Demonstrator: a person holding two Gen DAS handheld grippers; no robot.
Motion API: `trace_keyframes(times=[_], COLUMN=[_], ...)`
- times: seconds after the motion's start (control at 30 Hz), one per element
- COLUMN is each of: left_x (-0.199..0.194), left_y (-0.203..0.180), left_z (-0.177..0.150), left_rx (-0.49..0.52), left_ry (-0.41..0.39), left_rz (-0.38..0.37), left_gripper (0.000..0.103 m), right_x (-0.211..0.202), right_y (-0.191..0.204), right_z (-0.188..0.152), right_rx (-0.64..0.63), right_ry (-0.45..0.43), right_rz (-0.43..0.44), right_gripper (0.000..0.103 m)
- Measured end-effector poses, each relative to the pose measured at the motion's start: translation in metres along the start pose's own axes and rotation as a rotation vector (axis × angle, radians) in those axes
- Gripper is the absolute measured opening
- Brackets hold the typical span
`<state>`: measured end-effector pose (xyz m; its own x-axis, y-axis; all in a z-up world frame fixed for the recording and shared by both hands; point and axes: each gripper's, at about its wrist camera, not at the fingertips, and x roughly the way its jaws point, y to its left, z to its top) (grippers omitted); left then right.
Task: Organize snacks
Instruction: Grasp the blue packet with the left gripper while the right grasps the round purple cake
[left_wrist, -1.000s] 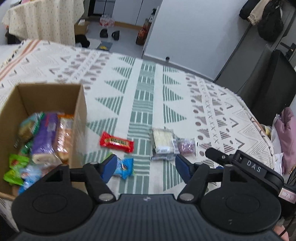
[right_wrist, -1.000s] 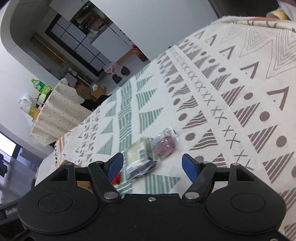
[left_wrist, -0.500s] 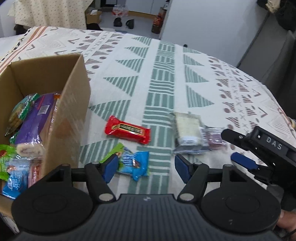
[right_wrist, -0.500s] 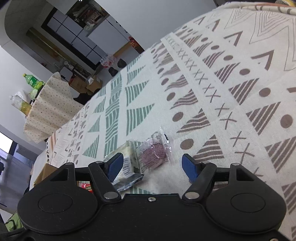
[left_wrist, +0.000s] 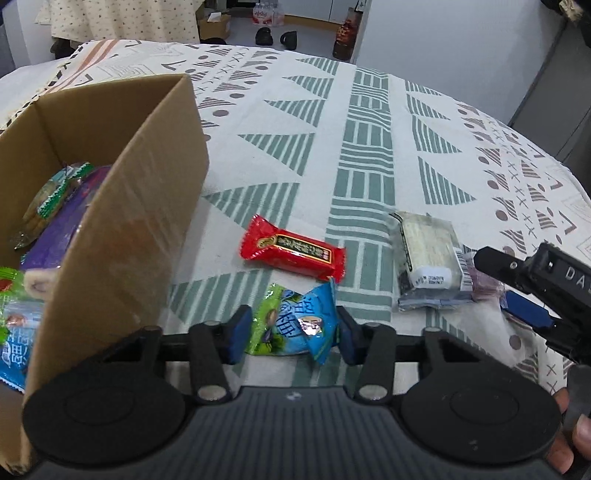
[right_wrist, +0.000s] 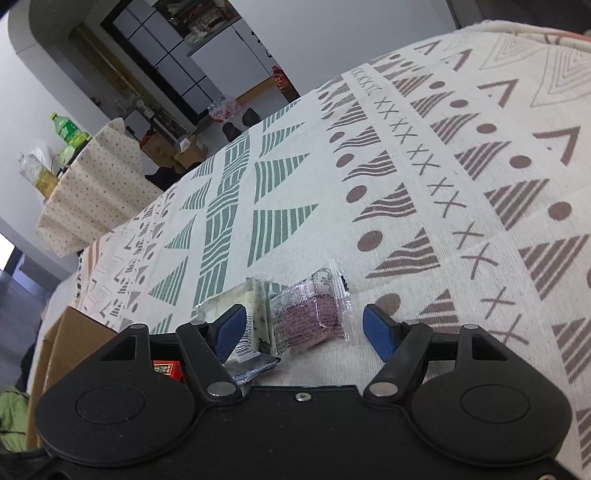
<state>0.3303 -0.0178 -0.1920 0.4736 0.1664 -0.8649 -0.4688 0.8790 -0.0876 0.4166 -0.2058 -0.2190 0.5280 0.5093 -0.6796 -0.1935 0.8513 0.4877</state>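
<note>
Four wrapped snacks are seen loose on the patterned cloth of the desk (left_wrist: 369, 122), while others are already packed in the cardboard box (left_wrist: 122, 221) at the far left. Just right of the box, the left hand-held gripper (left_wrist: 291, 332) is held low with its blue pads set wide, and the blue-and-green packet (left_wrist: 299, 325) is framed between them; whether the pads touch the wrapper cannot be told, and nothing is clamped yet. Beyond it, the red bar (left_wrist: 291, 253) is left flat and untouched. Further right, the clear-wrapped white cake (left_wrist: 428, 254) is found lying against the purple snack (right_wrist: 314, 317). At the far right, the right hand-held gripper (right_wrist: 303, 328) is held open over the purple snack, one pad overlapping the white cake's wrapper, with nothing gripped.

Two pickups are judged to be in hand at once. Next, closing on each packet is called for; on the right, the pads should be shifted so that the purple snack alone is taken, then carried leftward to the box
</note>
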Motion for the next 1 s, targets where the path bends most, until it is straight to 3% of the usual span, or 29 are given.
trace_keyframes(times=[0.07, 0.13, 0.2, 0.27, 0.33, 0.43, 1.0], left_x=[-0.001, -0.003, -0.008, -0.014, -0.019, -0.032, -0.090], left_y=[0.001, 0.003, 0.002, 0.002, 0.003, 0.002, 0.017], left_z=[0.001, 0.001, 0.002, 0.001, 0.001, 0.001, -0.009], left_rx=[0.005, -0.005, -0.003, -0.004, -0.007, -0.004, -0.014], left_ry=[-0.001, -0.001, -0.011, -0.020, -0.025, -0.042, -0.095], left_rz=[0.007, -0.004, -0.007, -0.017, -0.024, -0.036, -0.122], left_gripper=[0.028, 0.028, 0.027, 0.025, 0.025, 0.025, 0.025], right_x=[0.003, 0.006, 0.008, 0.008, 0.005, -0.003, -0.081], right_y=[0.002, 0.004, 0.005, 0.006, 0.003, 0.000, 0.018], right_z=[0.001, 0.003, 0.003, 0.003, 0.002, 0.001, -0.019], right_rx=[-0.017, -0.033, -0.045, -0.066, -0.045, -0.012, -0.013], right_ry=[-0.006, -0.011, -0.013, -0.011, 0.000, 0.007, -0.078], right_rz=[-0.007, -0.013, -0.012, -0.031, -0.017, -0.011, -0.034], right_gripper=[0.070, 0.068, 0.062, 0.045, 0.035, 0.029, 0.025])
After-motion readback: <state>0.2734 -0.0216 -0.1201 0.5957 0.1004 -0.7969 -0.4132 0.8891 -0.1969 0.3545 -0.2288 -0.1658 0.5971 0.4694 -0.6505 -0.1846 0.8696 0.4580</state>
